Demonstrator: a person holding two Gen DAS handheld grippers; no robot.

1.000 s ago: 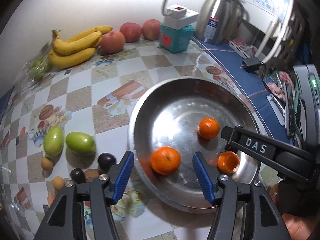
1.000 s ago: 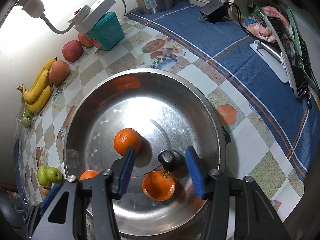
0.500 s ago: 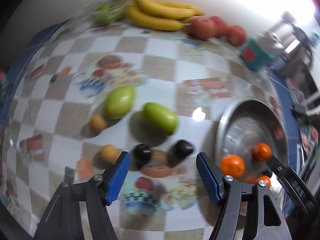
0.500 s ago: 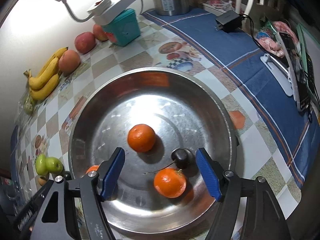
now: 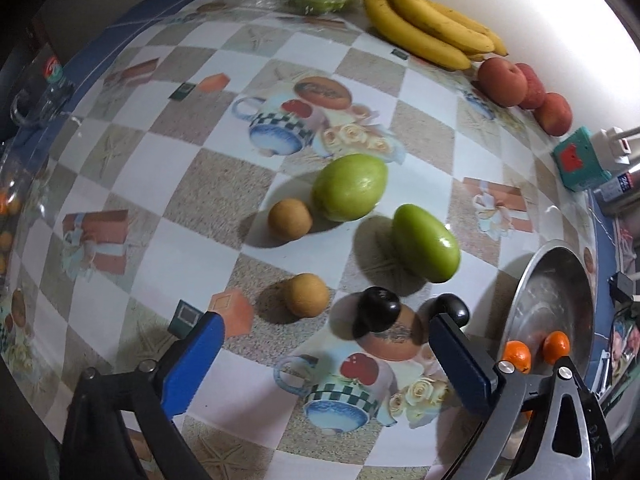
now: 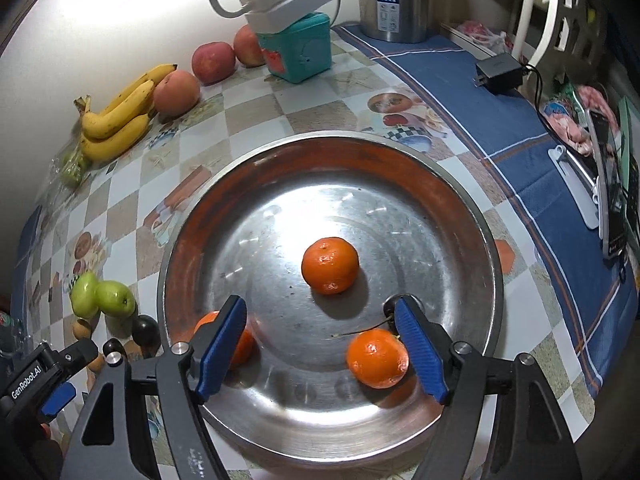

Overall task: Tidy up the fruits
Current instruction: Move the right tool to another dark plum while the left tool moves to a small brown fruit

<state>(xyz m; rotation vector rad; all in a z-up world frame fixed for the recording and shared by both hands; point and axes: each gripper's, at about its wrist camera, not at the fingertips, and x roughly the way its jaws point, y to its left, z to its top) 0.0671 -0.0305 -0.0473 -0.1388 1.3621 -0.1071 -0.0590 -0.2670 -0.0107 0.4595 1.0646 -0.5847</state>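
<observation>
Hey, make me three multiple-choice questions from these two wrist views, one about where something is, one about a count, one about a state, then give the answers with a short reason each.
1. Where do the two green fruits lie?
A. In the metal bowl
B. On the checked tablecloth beside the bowl
C. On top of the bananas

2. How many oranges show in the metal bowl in the right wrist view?
A. One
B. Three
C. Five

3. What state is the right hand-held gripper in?
A. Open, holding nothing
B. Shut on an orange
C. Shut on a banana

Answers:
1. B: both green fruits rest on the tablecloth, outside the bowl's rim.
2. B: one orange sits mid-bowl, one orange nearer the gripper, and one orange is partly hidden behind a blue pad.
3. A: its jaws have just been opening and the pads press on nothing.
</observation>
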